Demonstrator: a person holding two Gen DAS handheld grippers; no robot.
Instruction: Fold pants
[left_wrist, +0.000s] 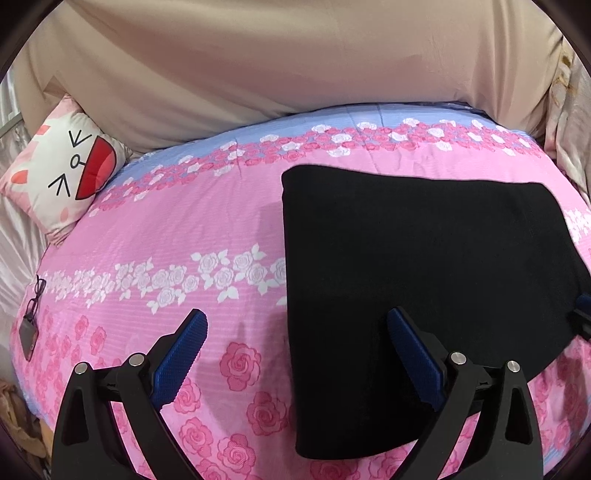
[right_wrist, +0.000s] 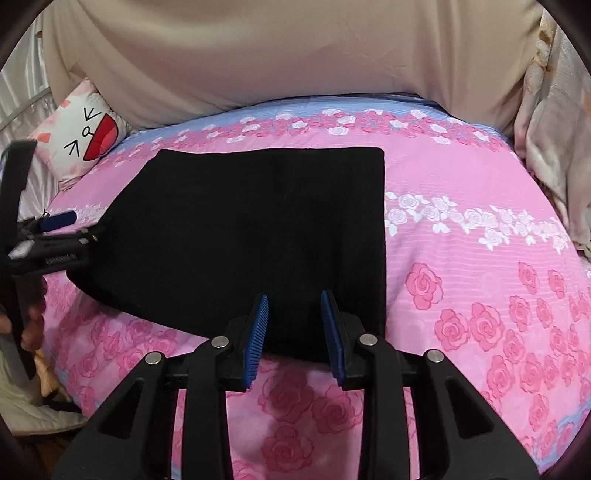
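The black pants (left_wrist: 424, 280) lie folded into a flat rectangle on the pink rose bedspread (left_wrist: 184, 229). My left gripper (left_wrist: 295, 325) is open wide and empty, above the pants' near left edge; its right finger is over the cloth. In the right wrist view the pants (right_wrist: 251, 229) fill the middle. My right gripper (right_wrist: 294, 297) is open with a narrower gap, empty, over the pants' near edge. The left gripper (right_wrist: 55, 225) shows at the far left, beside the pants' left edge. The right gripper's tip (left_wrist: 581, 314) shows at the right edge of the left wrist view.
A cartoon-face pillow (left_wrist: 62, 173) sits at the bed's far left corner. A beige padded headboard (left_wrist: 295, 74) runs along the back. Glasses and a card on a lanyard (left_wrist: 31, 317) lie at the bed's left edge. Pale curtains (right_wrist: 554, 129) hang at the right.
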